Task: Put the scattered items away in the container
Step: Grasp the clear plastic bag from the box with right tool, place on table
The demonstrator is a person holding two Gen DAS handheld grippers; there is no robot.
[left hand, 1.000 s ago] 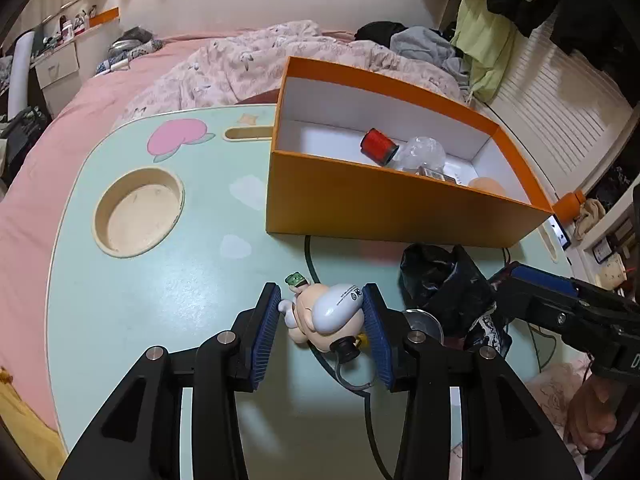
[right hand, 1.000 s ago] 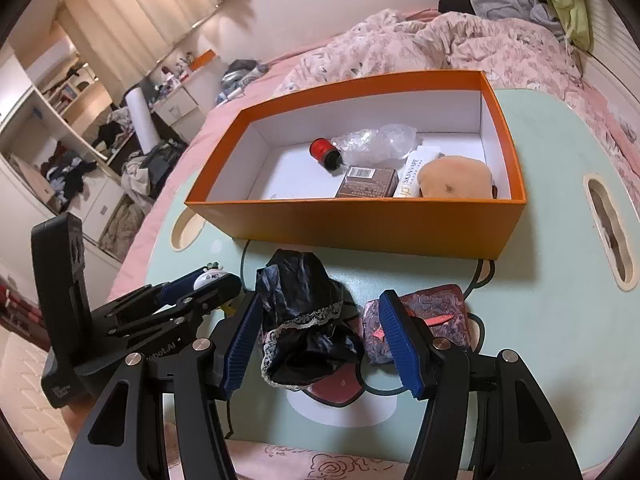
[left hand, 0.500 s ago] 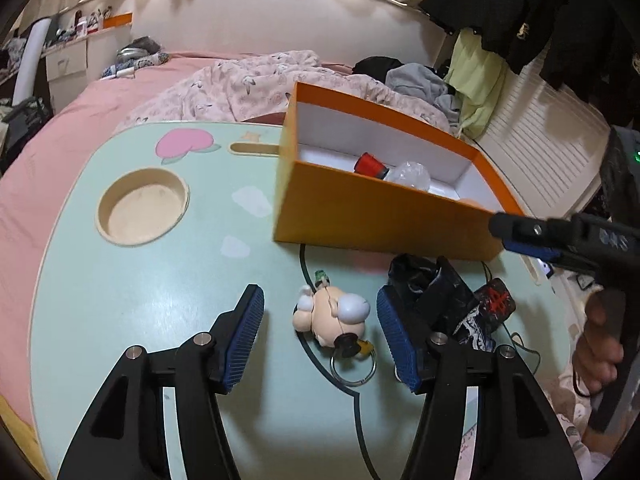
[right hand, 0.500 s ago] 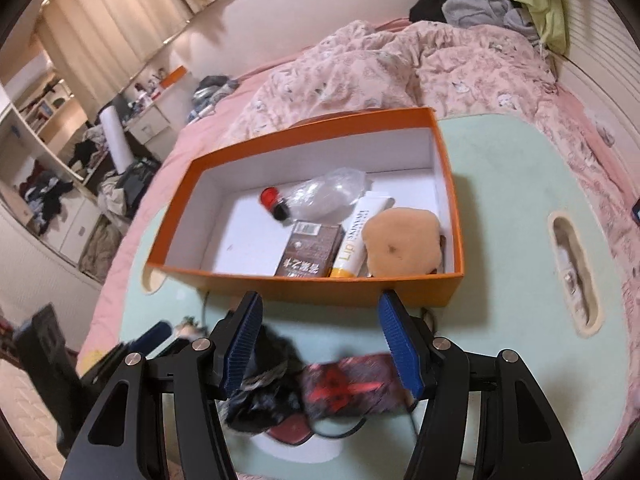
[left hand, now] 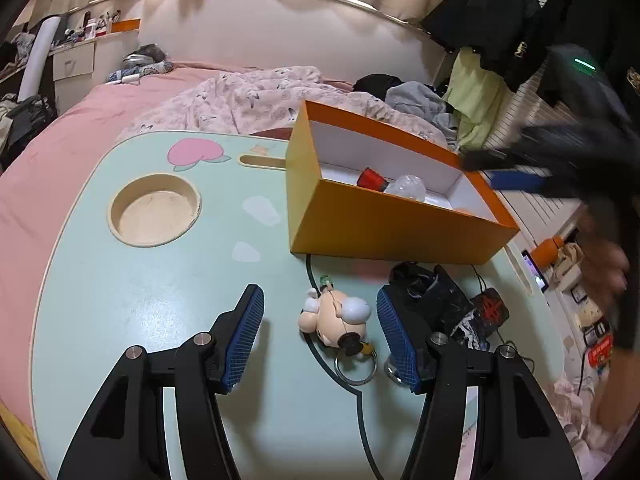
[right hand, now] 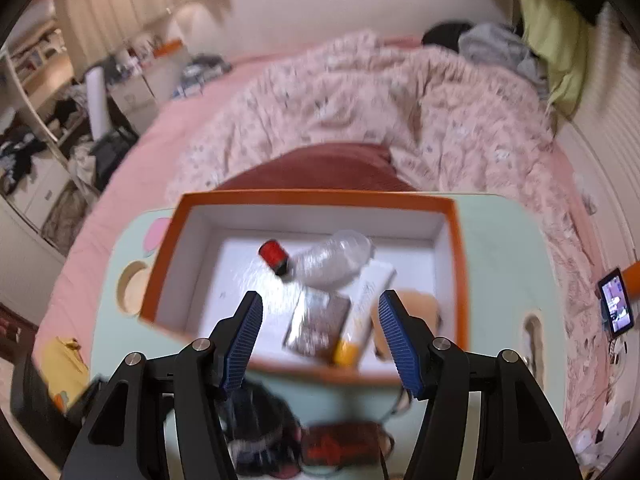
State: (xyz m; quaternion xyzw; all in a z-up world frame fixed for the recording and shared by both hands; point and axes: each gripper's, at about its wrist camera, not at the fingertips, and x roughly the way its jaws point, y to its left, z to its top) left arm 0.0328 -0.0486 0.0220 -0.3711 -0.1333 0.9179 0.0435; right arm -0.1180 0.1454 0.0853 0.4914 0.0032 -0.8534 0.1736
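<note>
My left gripper [left hand: 320,338] jaws just opened, now apart, toy keychain [left hand: 340,320] lying loose on table [left hand: 120,300] between pads, no contact. Right gripper [right hand: 320,338] jaws apart, empty, above orange box [right hand: 460,264]. Black cloth [left hand: 430,296] and red pouch [left hand: 490,312] on table in front of box

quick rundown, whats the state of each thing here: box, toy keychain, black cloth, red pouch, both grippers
orange box: open-topped, upright on the table, items inside
toy keychain: lying on the table outside the box, between the jaws, untouched
black cloth: crumpled on the table, outside the box
red pouch: on the table beside the cloth
left gripper: open, holding nothing
right gripper: open, empty
</note>
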